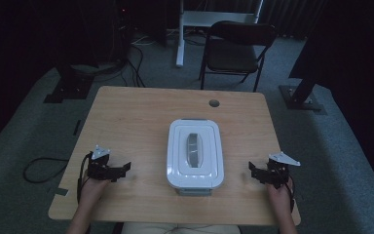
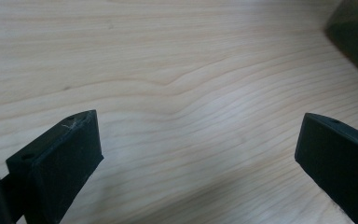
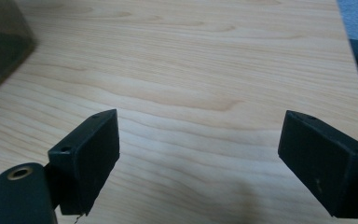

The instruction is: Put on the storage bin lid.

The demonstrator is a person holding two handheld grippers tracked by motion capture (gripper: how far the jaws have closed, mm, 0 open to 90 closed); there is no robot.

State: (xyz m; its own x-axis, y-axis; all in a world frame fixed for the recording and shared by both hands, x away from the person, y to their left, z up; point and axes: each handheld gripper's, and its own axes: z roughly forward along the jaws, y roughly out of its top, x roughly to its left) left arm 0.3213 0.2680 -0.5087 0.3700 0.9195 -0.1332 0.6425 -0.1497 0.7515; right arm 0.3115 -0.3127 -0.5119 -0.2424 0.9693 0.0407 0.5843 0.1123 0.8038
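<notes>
A white lidded box [image 1: 195, 153] with a grey handle in its lid sits in the middle of the wooden table [image 1: 141, 117]. My left gripper [image 1: 118, 169] rests on the table to the box's left, open, with nothing but bare wood between its jaws [image 2: 198, 135]. My right gripper [image 1: 258, 171] rests to the box's right, also open and empty [image 3: 200, 140]. A dark corner of the box [image 2: 354, 37] shows at the upper right of the left gripper view, and the box [image 3: 0, 42] also appears at the upper left of the right gripper view.
A round cable hole [image 1: 214, 103] lies near the table's far edge. Behind the table stand a dark folding chair [image 1: 236, 48] and a white desk leg [image 1: 180, 34]. Black stand bases [image 1: 68, 87] and cables lie on the grey carpet.
</notes>
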